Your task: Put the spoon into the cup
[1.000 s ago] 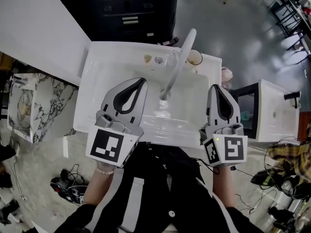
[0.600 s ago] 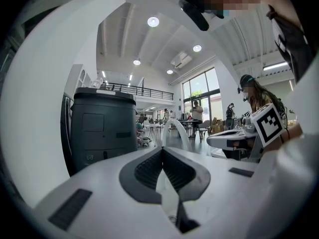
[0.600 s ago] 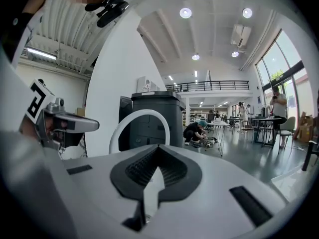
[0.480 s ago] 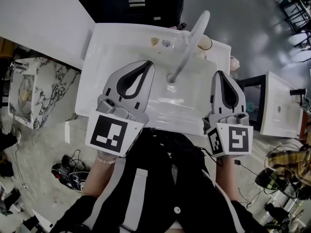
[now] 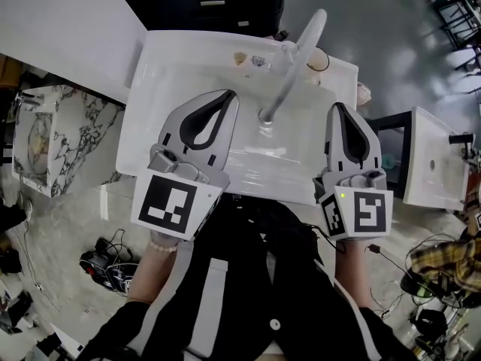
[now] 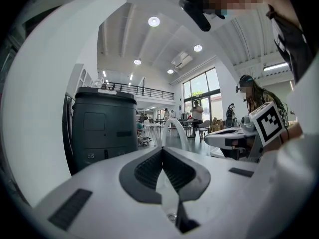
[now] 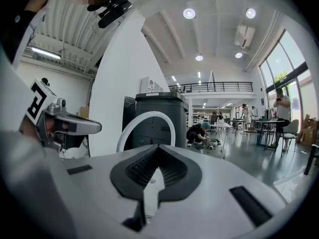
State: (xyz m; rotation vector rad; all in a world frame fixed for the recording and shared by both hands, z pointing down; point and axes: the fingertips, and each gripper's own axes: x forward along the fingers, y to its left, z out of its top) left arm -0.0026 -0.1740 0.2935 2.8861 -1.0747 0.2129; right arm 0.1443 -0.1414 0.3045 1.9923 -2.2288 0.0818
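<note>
In the head view a white sink (image 5: 150, 104) lies below me, with a curved white faucet (image 5: 297, 59) arching over its basin. A pale cup (image 5: 323, 61) stands on the back ledge, partly hidden behind the faucet. No spoon shows in any view. My left gripper (image 5: 228, 96) hovers over the left half of the basin, jaws shut with nothing between them. Over the sink's right edge my right gripper (image 5: 336, 108) is likewise shut and empty. The left gripper (image 6: 163, 151) and the right gripper (image 7: 156, 149) each look toward the faucet (image 6: 177, 131) (image 7: 147, 117).
Two small objects (image 5: 249, 59) sit on the sink's back ledge. A dark cabinet (image 5: 218, 2) stands behind the sink, a marble-patterned basin (image 5: 45, 145) to the left and another white sink (image 5: 432, 164) to the right. Cables litter the floor. People stand far off in the hall.
The sink has shifted up and slightly right in the head view, so both grippers now sit nearer its front. Both have stayed shut.
</note>
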